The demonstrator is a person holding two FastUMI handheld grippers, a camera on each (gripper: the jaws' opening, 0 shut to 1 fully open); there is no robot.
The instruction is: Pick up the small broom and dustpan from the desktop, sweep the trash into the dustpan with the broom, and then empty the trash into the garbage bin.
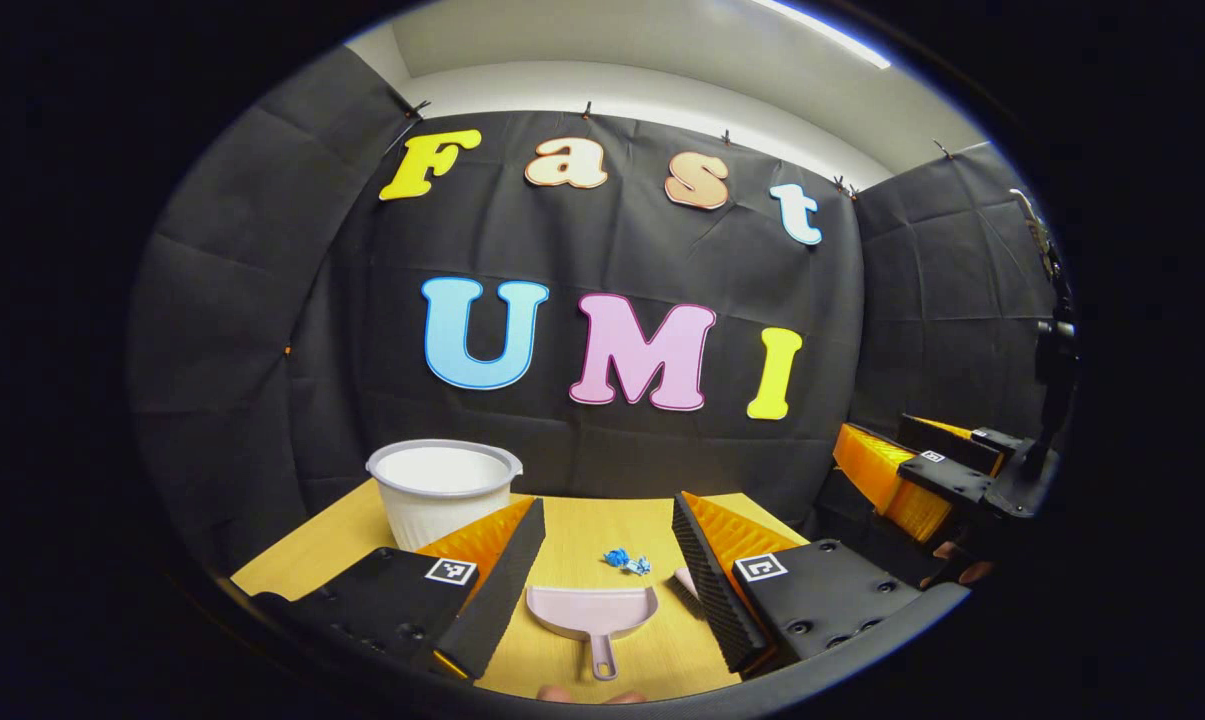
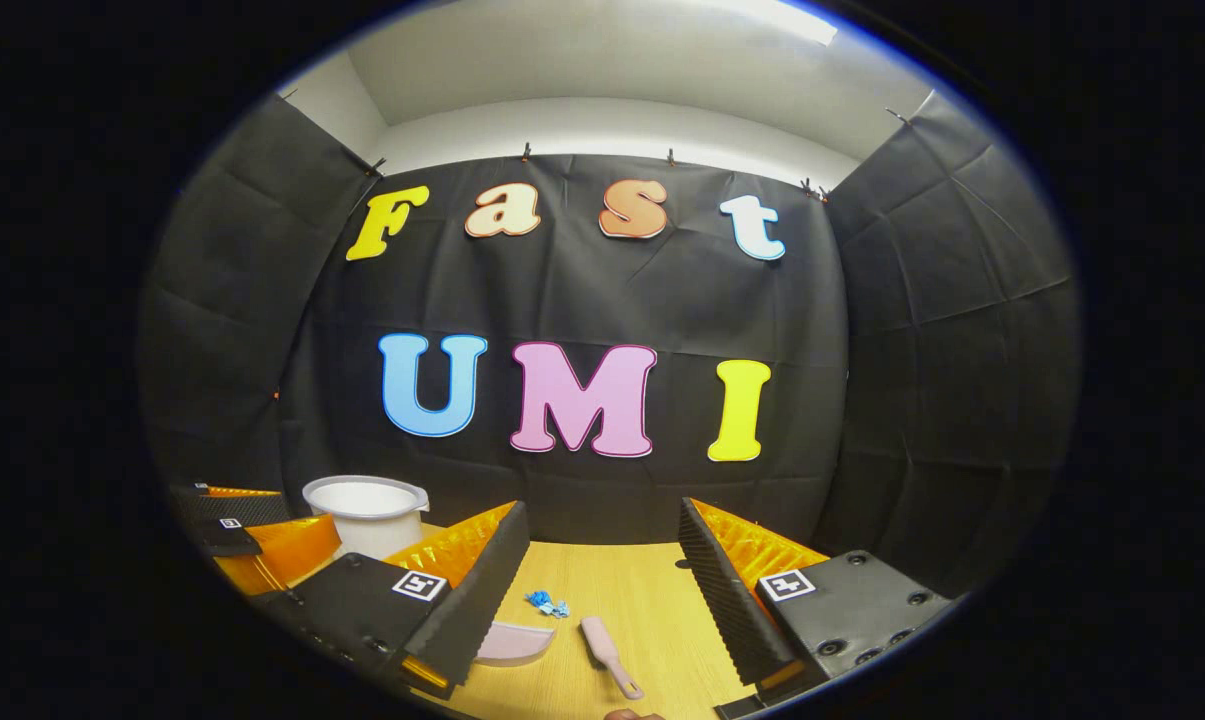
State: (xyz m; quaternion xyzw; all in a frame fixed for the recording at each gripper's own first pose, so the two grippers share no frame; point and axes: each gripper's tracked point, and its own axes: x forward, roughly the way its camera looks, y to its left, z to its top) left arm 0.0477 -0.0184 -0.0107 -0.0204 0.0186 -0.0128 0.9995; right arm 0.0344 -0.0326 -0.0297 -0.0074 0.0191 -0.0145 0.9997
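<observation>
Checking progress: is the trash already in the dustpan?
No, the blue trash lies on the desk just beyond the empty dustpan.

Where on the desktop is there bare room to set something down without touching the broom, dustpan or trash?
Bare wood lies right of the broom, toward the desktop's right edge, and behind the blue trash up to the back wall. A smaller patch sits left of the white bin. The dustpan, trash and broom crowd the front middle.
</observation>
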